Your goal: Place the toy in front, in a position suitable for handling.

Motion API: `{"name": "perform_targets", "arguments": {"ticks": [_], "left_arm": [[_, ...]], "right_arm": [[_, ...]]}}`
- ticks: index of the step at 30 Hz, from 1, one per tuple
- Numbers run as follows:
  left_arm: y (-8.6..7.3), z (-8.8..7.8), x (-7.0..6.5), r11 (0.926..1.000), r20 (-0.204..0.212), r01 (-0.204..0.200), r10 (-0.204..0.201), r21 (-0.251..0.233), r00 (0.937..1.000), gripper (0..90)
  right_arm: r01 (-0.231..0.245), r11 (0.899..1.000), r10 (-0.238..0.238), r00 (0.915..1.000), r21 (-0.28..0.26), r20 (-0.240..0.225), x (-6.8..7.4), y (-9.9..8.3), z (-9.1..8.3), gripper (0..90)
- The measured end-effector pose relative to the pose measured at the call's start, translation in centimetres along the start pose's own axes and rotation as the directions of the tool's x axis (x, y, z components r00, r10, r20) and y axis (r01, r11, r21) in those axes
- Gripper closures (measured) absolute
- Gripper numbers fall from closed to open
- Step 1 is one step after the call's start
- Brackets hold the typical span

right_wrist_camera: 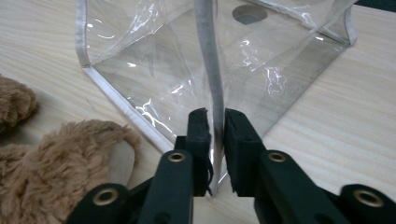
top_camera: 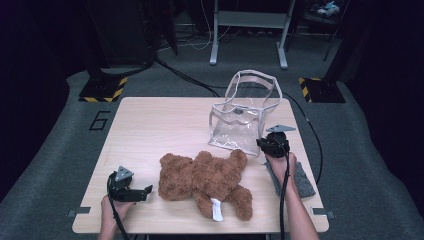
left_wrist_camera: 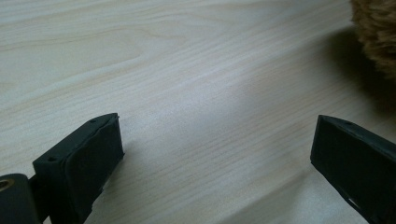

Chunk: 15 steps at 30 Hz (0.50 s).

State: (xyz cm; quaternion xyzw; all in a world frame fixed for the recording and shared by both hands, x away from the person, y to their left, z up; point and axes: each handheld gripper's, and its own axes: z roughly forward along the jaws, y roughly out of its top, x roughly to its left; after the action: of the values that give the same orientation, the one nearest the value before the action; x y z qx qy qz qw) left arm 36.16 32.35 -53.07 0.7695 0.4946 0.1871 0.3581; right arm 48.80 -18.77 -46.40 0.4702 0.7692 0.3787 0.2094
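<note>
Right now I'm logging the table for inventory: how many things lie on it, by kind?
Brown plush teddy bear: 1
Clear plastic tote bag with grey trim: 1
Grey felt cloth: 1
Black hand-held grippers, left and right: 2
Total: 5

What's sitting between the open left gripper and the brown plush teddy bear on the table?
Nothing visible. The left gripper rests low with jaws open, and just bare light wooden table lies between it and the brown plush teddy bear. The right gripper is closed on the clear plastic bag's edge.
</note>
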Motion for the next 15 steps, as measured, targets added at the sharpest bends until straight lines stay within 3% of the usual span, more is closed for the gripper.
{"name": "perform_targets", "arguments": {"ticks": [3, 15], "left_arm": [[0.0, 0.1, -0.1, 1.0, -0.008, -0.007, 0.007, -0.003, 0.9999, 2.2], [0.0, 0.2, 0.0, 1.0, -0.006, -0.007, 0.007, -0.003, 1.0, 2.5]], "right_arm": [[0.011, 1.0, -0.011, 0.9998, -0.006, 0.016, 0.2, 0.4, 0.5, 86.7], [0.057, 0.998, -0.057, 0.9984, 0.013, -0.002, 2.2, 2.2, 2.6, 87.9]]}}
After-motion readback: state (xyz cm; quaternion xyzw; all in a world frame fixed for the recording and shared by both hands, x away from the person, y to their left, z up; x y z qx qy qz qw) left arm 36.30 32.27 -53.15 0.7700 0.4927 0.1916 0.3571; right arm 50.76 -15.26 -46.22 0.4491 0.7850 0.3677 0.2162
